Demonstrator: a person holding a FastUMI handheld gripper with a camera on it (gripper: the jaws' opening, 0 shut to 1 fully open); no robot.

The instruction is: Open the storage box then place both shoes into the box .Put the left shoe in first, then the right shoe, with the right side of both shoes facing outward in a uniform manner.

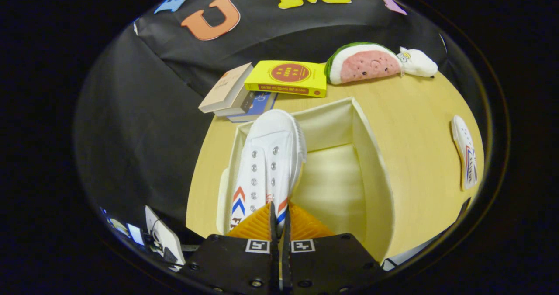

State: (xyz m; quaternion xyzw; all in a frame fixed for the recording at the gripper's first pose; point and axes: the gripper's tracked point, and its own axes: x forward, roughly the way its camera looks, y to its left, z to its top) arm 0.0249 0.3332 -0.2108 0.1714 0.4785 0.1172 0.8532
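We've got the gripper (279, 214) pinching the white shoe (268, 164) by its heel, hanging over the open storage box (371, 172); the other shoe (465, 151) lies at 3 o'clock on the table (415, 107).

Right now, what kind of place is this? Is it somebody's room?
Probably a staged booth, not a real room: a round wooden table against black cloth, with books and a watermelon plush. The gripper holds a white shoe over an open box.

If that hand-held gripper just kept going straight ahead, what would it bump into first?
The hand-held gripper is shut on a white shoe held over the open box. Going straight on, the shoe's toe would probably meet the box's far wall first, though depth is unclear.
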